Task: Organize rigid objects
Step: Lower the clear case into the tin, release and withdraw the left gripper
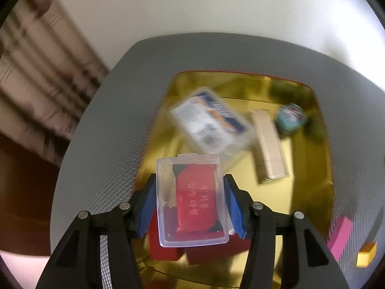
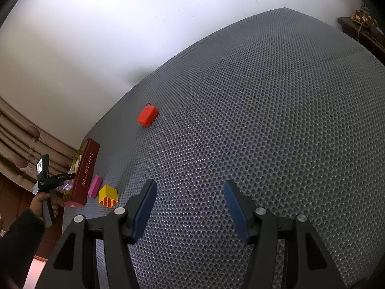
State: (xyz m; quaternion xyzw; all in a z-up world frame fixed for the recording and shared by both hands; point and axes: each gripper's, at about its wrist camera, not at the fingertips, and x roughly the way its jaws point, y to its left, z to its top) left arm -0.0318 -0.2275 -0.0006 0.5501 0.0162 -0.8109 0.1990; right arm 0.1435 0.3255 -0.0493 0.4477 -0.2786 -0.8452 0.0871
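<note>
gripping a clear plastic case (image 1: 191, 200) with a red korean-lettered packet inside, the left tongs (image 1: 190, 207) have their blue pads (image 1: 146, 207) pressed on the case's two long sides; the case is held above the near end of a gold-lined tin (image 1: 310, 192). in the tin, further back: a blurred white-and-blue packet (image 1: 211, 120), a pale wooden block (image 1: 269, 144) lying lengthwise beside it, and a small teal object (image 1: 291, 118) at the far right corner, too blurred to name. red blocks (image 1: 166, 243) sit in the tin directly under the held case. the tin rests on a grey textured worktop (image 1: 108, 132); on the worktop outside the tin's right wall lie a pink block (image 1: 341, 236) and a yellow block (image 1: 367, 254), close together. right wrist view: right tongs (image 2: 190, 207) spread wide, nothing between the pads, hovering over bare grey honeycomb worktop (image 2: 264, 120). a small orange-red object (image 2: 148, 115) lies alone toward the far left edge. at the near left edge, the tin's dark red side lettered toffee (image 2: 86, 171), with a pink block (image 2: 95, 186) and a yellow block with orange stripes (image 2: 108, 196) just beside it. the left hand (image 2: 42, 200) holds its tool over the tin.
</note>
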